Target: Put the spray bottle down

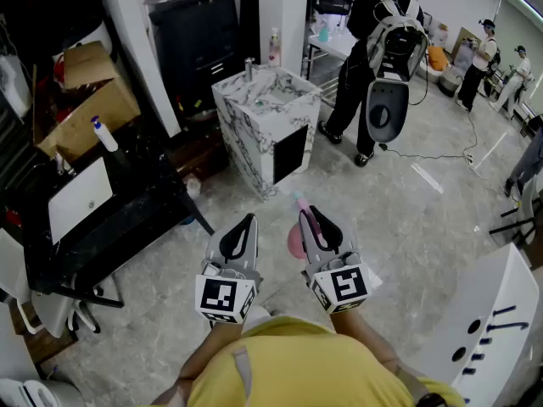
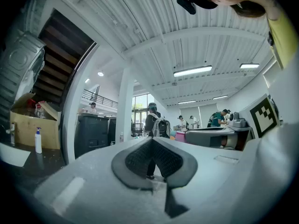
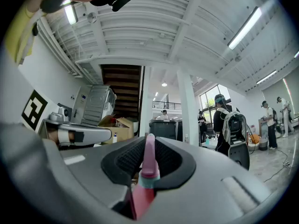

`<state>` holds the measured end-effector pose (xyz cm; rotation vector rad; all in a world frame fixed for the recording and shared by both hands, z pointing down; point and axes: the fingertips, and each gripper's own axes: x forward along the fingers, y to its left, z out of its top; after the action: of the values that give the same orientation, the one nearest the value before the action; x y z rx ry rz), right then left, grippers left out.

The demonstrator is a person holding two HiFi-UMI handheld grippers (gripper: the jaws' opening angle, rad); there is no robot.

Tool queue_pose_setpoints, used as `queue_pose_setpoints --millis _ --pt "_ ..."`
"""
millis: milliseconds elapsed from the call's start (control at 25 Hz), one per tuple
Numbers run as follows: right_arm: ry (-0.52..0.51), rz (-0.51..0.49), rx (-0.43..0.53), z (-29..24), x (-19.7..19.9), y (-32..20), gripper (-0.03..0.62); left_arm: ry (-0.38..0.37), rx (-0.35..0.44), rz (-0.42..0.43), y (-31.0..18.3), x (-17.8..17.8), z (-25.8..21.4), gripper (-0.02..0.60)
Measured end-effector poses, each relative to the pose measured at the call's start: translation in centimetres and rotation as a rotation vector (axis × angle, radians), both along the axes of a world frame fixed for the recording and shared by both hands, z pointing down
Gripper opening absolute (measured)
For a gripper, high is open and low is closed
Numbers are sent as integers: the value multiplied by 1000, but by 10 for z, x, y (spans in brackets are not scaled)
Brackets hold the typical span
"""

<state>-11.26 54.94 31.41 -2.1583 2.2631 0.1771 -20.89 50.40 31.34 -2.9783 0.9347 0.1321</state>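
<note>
Right tool (image 1: 312, 219) grips neck of small pink plastic spray bottle (image 1: 293, 242), short of white marbled cabinet (image 1: 254, 134): light, stiff. Left tool (image 1: 246, 227) closed, empty.

My left gripper (image 1: 240, 237) and right gripper (image 1: 316, 227) are pale grey shells lined with dark ribbed pads (image 2: 140, 160). Each carries a white marker cube (image 1: 226, 296) with black squares. I see a yellow shirt (image 1: 288, 367) behind them.

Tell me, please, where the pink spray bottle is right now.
The spray bottle sits clamped in the right gripper, low centre in the head view, beside the left gripper.
</note>
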Motion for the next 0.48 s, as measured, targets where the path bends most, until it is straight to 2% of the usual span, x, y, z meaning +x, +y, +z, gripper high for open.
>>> queue_pose_setpoints --millis 200,480 --pt "-8 -6 3 -2 3 -7 63 -10 -7 -2 -4 4 0 2" --pt "-45 -4 1 7 13 -40 63 -12 -25 1 -35 13 12 2"
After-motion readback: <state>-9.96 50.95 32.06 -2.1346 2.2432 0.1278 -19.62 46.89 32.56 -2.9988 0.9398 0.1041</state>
